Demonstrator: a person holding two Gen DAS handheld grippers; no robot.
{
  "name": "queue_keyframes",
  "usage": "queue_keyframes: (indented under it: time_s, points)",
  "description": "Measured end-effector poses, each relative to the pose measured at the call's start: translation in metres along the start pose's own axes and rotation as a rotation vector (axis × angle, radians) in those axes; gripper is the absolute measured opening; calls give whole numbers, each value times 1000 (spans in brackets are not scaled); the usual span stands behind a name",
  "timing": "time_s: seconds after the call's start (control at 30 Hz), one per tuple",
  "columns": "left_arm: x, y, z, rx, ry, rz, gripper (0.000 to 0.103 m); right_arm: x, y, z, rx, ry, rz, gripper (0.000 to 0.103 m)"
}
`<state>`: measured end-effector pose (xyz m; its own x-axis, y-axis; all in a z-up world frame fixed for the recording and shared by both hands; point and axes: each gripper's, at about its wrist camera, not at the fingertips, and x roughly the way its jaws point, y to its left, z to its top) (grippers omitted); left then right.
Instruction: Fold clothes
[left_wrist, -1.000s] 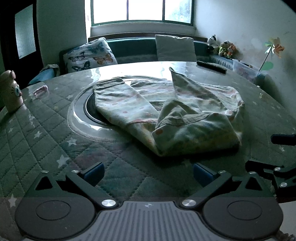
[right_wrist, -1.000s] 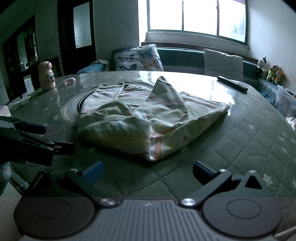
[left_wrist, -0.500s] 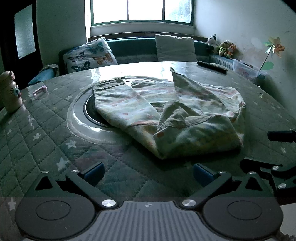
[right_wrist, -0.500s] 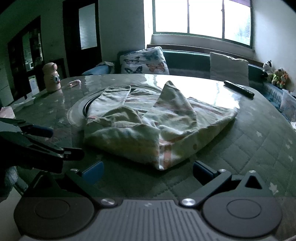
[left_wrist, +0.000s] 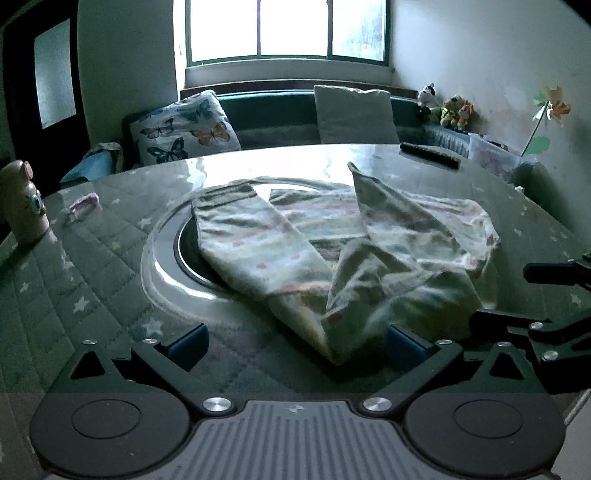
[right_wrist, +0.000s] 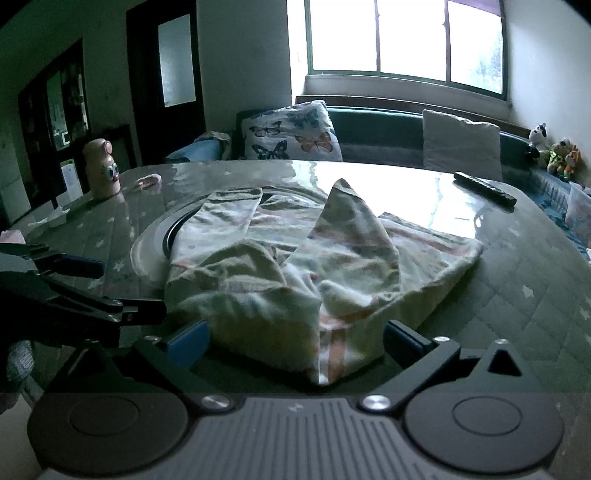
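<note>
Currently the crumpled pale garment lies mid-frame on the quilted table, partly over its inset round plate. Left hand-held gripper spread wide, garment's near corner between its fingers; right hand-held gripper likewise spread, straddling the garment's near edge.

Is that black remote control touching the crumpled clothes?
Apart. The right wrist view shows bare glossy table between the remote and the garment.
</note>
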<state>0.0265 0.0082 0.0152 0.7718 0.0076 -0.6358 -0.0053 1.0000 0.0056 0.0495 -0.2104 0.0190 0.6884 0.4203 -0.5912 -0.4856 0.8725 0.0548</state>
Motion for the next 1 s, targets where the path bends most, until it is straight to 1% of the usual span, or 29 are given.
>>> queue_keyframes:
  time_s: [0.13, 0.2, 0.27, 0.47, 0.63, 0.73, 0.87, 1.0]
  points:
    - [2, 1, 8, -5, -15, -1, 103, 6, -6, 10, 4, -11, -8, 95]
    - [4, 2, 12, -9, -22, -3, 103, 10, -11, 16, 12, -12, -12, 94]
    - [5, 3, 15, -12, -28, -2, 102, 15, -16, 23, 17, -16, -21, 90]
    - [14, 4, 24, -20, -34, 4, 102, 38, -30, 49, 28, -24, -45, 81]
    - [22, 3, 27, -16, -22, 6, 102, 73, -42, 70, 58, 11, -29, 70]
    - [27, 5, 29, -18, -12, 14, 102, 95, -42, 81, 48, 26, -19, 64]
    - [32, 9, 32, -24, -7, 26, 102, 125, -38, 93, 34, 52, -14, 54]
    - [36, 15, 38, -32, -9, 39, 102, 152, -37, 99, 30, 76, -25, 51]
